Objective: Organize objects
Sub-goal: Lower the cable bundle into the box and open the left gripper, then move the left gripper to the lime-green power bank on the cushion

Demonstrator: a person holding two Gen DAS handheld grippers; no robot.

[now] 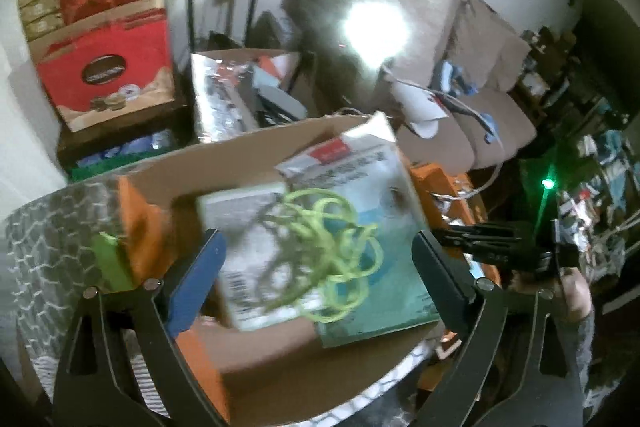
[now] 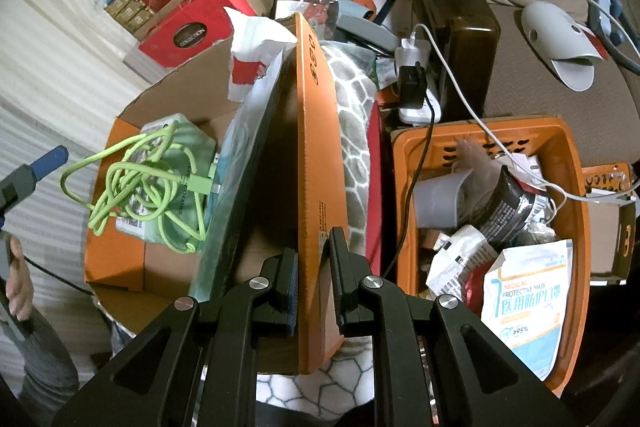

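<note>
The right gripper [image 2: 314,281] is pinching the orange cardboard box's flap [image 2: 316,131] upright, likely to steady it. The left gripper [image 1: 320,269] is hovering wide open, empty, over the tangled lime-green cable [image 1: 324,247] inside that box.

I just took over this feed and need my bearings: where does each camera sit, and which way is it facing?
Left wrist: sits behind the open left tool, looking down and forward into the cardboard box at the green cable; the right tool's black frame and a sleeve show at right.
Right wrist: sits behind the right tool, shut on the box flap, looking down over box and orange basket; the left tool's blue finger and hand show at left.
Shared: box, cable, red gift boxes.
</note>
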